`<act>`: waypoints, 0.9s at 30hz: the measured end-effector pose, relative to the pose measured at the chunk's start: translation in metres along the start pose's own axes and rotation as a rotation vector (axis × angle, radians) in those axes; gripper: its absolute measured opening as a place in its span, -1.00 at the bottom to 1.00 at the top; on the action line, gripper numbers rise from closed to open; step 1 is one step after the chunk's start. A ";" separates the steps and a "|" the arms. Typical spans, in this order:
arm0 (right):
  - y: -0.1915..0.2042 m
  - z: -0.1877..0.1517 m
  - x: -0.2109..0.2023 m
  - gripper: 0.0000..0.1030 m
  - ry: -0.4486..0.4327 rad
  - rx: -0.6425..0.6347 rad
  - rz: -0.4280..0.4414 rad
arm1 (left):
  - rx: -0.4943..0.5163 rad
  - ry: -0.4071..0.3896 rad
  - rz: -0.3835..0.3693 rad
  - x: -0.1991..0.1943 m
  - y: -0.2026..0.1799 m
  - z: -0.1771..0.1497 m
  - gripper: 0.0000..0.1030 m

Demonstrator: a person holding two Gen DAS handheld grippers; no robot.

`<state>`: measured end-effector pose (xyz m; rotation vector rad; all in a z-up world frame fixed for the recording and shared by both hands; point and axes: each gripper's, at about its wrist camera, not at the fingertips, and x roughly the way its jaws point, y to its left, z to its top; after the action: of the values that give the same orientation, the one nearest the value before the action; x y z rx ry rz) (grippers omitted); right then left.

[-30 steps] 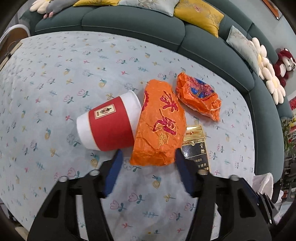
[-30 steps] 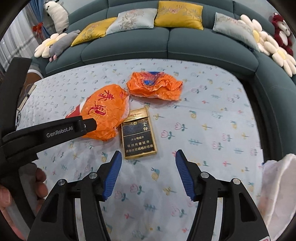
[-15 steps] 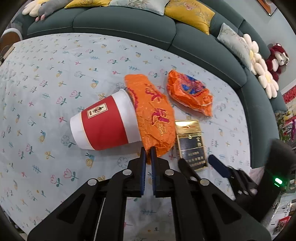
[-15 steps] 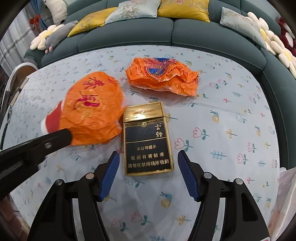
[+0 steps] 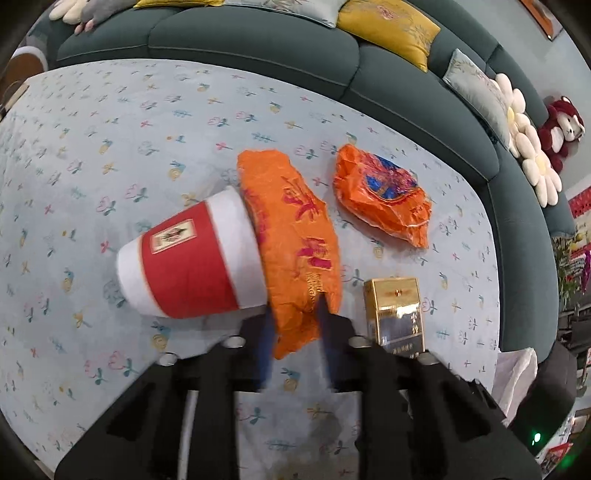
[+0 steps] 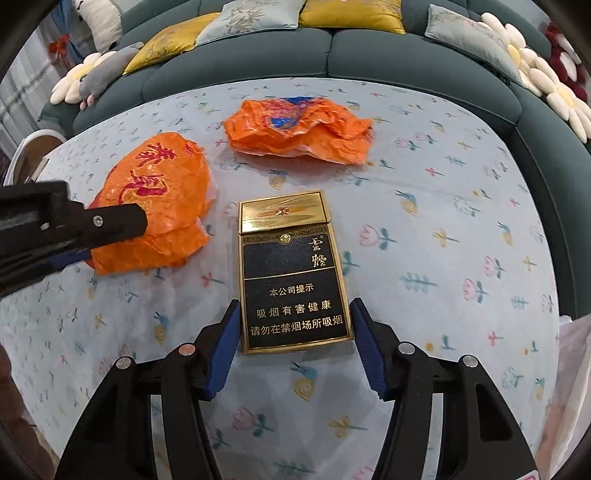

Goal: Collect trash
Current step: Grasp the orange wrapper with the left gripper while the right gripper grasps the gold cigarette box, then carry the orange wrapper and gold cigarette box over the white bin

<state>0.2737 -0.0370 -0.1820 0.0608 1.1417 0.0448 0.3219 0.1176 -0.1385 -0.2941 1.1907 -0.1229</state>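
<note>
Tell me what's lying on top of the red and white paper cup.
The orange wrapper with red characters drapes over the mouth end of the paper cup, hiding the cup's opening. Whether anything is inside cannot be seen.

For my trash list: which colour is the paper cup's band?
Red, on the white paper cup; clearest in the left wrist view.

Left claw [image 5: 295,332] pinched the orange wrapper [image 5: 295,236]; right claw [image 6: 293,343] dropped around the cigarette pack [image 6: 291,273].

Before you, a table under a pale blue floral cloth [image 6: 461,206] meets a curved teal sofa [image 6: 388,55] with yellow cushions [image 6: 351,14] and daisy-shaped pillows [image 6: 557,88].
</note>
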 end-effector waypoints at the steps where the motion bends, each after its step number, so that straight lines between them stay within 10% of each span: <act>1: -0.002 -0.001 -0.001 0.10 0.001 0.005 0.002 | 0.009 -0.005 -0.002 -0.001 -0.004 0.000 -0.83; 27: -0.117 -0.055 -0.135 0.07 -0.167 0.229 -0.023 | 0.205 -0.030 -0.096 -0.078 -0.130 -0.095 -0.93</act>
<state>0.1686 -0.1610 -0.0906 0.2511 0.9761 -0.1100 0.2128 -0.0028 -0.0628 -0.1718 1.1242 -0.3215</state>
